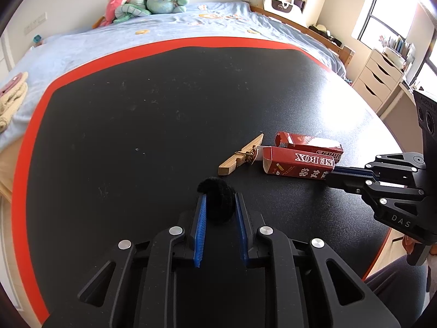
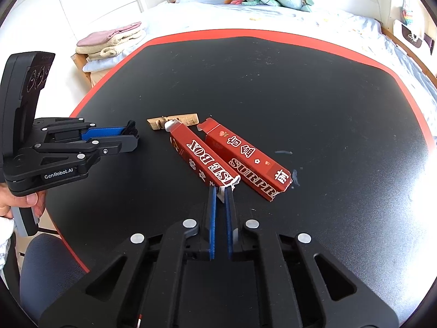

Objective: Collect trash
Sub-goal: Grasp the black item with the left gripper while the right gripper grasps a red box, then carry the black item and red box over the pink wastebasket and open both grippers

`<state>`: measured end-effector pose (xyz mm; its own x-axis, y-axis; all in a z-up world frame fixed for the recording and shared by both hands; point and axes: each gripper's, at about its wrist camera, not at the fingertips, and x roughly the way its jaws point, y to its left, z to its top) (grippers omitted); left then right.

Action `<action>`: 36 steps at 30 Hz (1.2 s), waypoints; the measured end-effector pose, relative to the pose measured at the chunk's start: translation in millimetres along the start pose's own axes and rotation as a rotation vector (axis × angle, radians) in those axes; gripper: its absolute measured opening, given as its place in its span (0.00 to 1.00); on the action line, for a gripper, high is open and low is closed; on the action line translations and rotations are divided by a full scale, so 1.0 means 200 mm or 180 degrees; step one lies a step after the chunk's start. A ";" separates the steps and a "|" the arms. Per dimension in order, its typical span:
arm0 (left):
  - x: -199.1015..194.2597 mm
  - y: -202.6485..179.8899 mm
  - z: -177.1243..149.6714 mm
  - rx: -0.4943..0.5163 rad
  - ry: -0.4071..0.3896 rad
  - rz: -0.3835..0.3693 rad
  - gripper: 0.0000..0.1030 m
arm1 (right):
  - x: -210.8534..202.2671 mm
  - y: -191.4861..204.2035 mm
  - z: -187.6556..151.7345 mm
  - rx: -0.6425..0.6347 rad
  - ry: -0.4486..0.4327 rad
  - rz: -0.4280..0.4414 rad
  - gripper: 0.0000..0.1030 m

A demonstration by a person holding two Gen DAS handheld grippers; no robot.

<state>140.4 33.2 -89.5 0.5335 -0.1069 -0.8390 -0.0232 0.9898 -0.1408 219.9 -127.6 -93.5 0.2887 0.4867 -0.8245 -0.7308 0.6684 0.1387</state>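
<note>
My left gripper (image 1: 218,195) is shut on a black fuzzy ball (image 1: 218,201), held just above the black table; it also shows in the right wrist view (image 2: 132,134). My right gripper (image 2: 221,191) is shut on the torn near end of a red box half (image 2: 203,158) printed "SE BOX", which lies on the table. The same half shows in the left wrist view (image 1: 297,165). A second red box half (image 2: 248,161) printed "SURPRI" lies right beside it. A wooden clip (image 2: 174,120) lies at the far end of the boxes, also in the left wrist view (image 1: 240,154).
The table (image 1: 136,109) is black with a red rim. A bed with blue sheets (image 1: 164,32) and plush toys (image 1: 147,1) stands behind it. Folded towels (image 2: 112,43) lie at the bed's corner. White drawers (image 1: 379,76) stand by the window.
</note>
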 end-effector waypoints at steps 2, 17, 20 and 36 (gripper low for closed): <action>0.00 0.00 0.00 -0.0008 -0.0002 -0.0006 0.19 | 0.00 0.01 0.00 -0.0008 -0.0005 0.0020 0.02; -0.05 -0.03 -0.03 0.0015 0.0011 -0.0092 0.18 | -0.11 0.05 -0.02 -0.0005 -0.0143 0.0076 0.00; -0.09 -0.04 -0.03 0.0025 -0.0019 -0.0106 0.18 | -0.16 0.07 -0.04 -0.0005 -0.0178 0.0073 0.00; -0.36 -0.23 -0.11 0.0271 -0.0136 -0.0210 0.18 | -0.49 0.15 -0.18 0.0000 -0.0315 -0.0039 0.00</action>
<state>85.0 -6.9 -33.4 0.5670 -0.1697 -0.8060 0.0842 0.9854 -0.1483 148.0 -175.5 -28.4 0.3573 0.5317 -0.7679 -0.7268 0.6746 0.1290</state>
